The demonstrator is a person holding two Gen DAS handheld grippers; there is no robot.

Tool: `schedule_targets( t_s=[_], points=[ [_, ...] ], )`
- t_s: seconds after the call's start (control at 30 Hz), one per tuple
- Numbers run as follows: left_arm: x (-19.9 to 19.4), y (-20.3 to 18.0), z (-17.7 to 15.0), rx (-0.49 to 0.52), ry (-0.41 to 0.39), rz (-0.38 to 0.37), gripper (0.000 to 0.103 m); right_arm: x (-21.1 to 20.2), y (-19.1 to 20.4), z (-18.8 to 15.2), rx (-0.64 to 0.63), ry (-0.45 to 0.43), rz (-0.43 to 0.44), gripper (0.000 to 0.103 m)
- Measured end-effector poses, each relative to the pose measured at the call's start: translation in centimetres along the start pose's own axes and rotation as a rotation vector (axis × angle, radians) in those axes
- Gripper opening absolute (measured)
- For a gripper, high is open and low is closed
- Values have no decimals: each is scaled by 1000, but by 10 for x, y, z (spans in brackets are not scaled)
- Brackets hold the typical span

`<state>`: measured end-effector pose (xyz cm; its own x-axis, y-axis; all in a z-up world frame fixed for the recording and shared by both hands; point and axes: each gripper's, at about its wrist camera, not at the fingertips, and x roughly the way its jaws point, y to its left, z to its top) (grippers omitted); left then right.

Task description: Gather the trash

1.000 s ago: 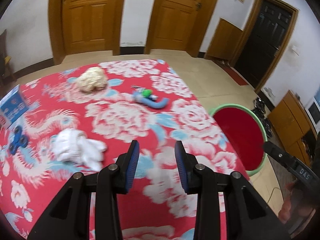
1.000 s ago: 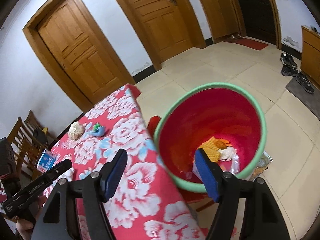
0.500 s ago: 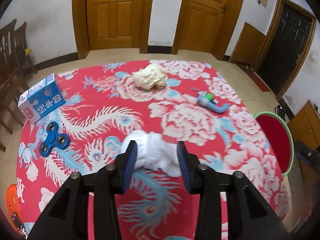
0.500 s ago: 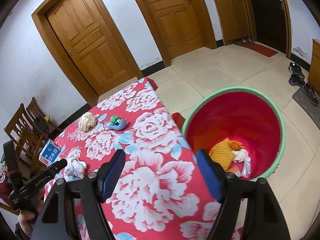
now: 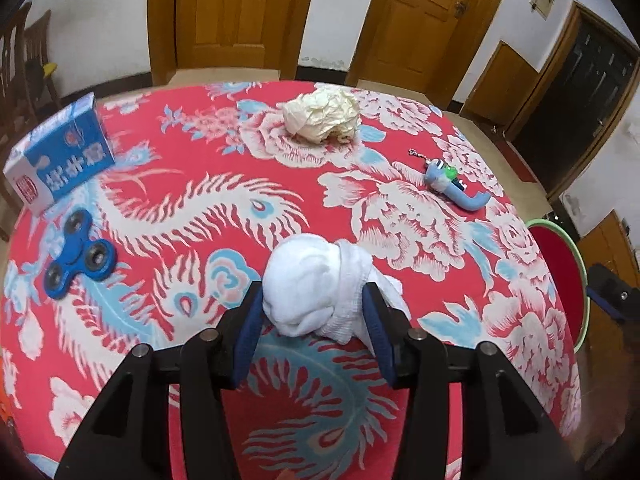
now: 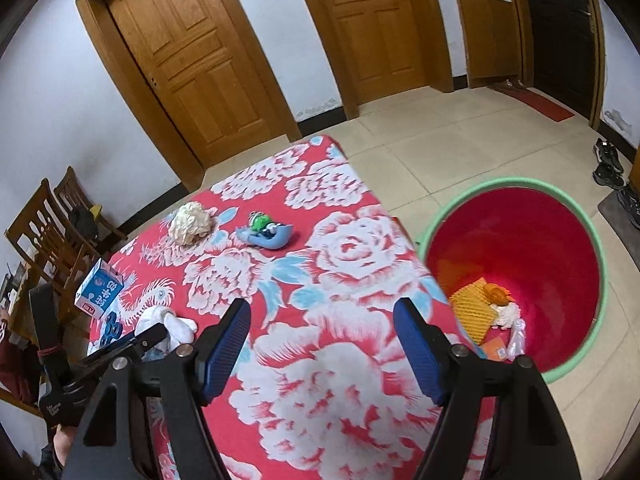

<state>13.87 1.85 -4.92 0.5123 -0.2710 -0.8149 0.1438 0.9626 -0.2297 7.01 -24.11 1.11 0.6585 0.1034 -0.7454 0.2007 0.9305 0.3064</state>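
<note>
1. Left gripper (image 5: 314,314) low over the red flowered tablecloth (image 5: 224,208), jaws part open with the white tissue wad (image 5: 320,288) sitting between the two blue pads; both pads look to touch its sides, but a firm squeeze can't be confirmed.
2. Tissue wad rests on the tablecloth; a loose tail of it trails out past the right pad.
3. From the tissue wad: cream crumpled paper ball (image 5: 322,114) lies well beyond it, toward the far table edge near the wooden doors (image 5: 236,12).
4. Blue toy with green bit (image 5: 454,184) is beyond and right of the tissue wad, well apart.
5. Blue fidget spinner (image 5: 76,256) is left of the tissue wad, flat on the cloth; blue and white carton (image 5: 60,156) stands further left and beyond it, near the table edge.
6. Red bin with green rim (image 5: 580,264) is off the table's right side from the tissue wad, on the floor.
7. Right gripper (image 6: 322,330) hovers above the tablecloth corner near the bin, jaws wide apart, holding nothing.
8. Right wrist view looks into the bin (image 6: 592,240): yellow ribbed sheet (image 6: 472,308), an orange scrap, some white tissue and clear plastic on the bottom.
9. Same view: the tissue wad (image 6: 170,324) shows at the tip of the left gripper, far left of the bin.
10. Shoes (image 6: 608,164) on the tile floor beyond the bin.
</note>
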Motion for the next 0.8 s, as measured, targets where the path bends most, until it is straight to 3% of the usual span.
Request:
schedule_targets(
  t_s=[0.13,0.2,0.63,0.8],
  points=[
    [1,4,3,-39,-3,-51,30,13,12,8,-25,12,7,76],
    [-2,6,8,-50,-17,-67,26,18,17,11,-38,16,11,76],
    [-4,20,58,-40,-103,12,26,76,37,36,-43,44,-4,76],
    [4,24,57,-33,-107,20,26,101,37,41,-10,48,-45,66]
  ],
)
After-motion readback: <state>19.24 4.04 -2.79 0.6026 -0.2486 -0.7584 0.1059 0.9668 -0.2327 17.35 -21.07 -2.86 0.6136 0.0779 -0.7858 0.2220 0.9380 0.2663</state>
